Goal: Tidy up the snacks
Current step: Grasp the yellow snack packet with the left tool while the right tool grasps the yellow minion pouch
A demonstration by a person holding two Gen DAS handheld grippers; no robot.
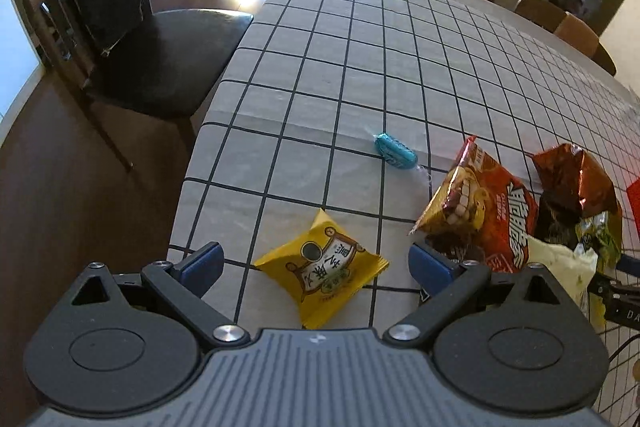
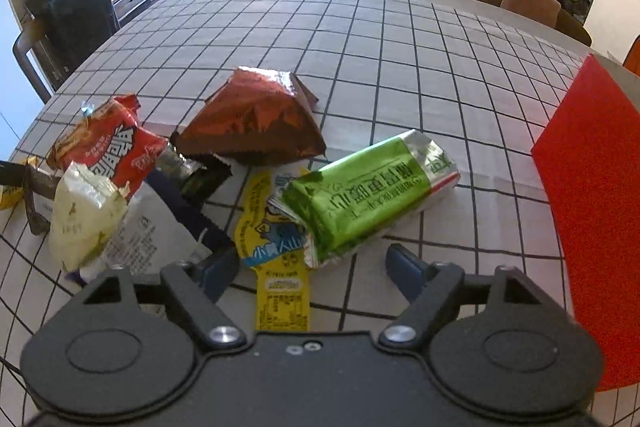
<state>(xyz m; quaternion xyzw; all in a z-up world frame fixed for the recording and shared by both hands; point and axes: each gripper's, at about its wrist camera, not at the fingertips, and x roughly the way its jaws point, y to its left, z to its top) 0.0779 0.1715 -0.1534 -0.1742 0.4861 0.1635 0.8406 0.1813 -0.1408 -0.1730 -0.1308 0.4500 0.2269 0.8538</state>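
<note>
A yellow snack packet (image 1: 324, 269) lies flat on the gridded bench (image 1: 360, 67), between the wide-spread left tongs (image 1: 316, 263), untouched. The right tongs (image 2: 312, 267), also parted, straddle a green packet's (image 2: 368, 191) near end without pressing it. A red box (image 2: 588, 207) stands just right; the bench beyond is bare.

A table covered by a pale grey cloth with a black grid (image 2: 360, 39) carries everything. In the left wrist view a yellow packet (image 1: 324, 269) lies near its left edge, a blue wrapped candy (image 1: 395, 151) farther in. In the right wrist view a red noodle bag (image 2: 110, 147), a cream pouch (image 2: 82, 211), a brown foil bag (image 2: 256, 119), a flat yellow wrapper (image 2: 276, 267) and a green packet (image 2: 368, 191) crowd the near side. A red box (image 2: 592, 195) stands at the right.
</note>
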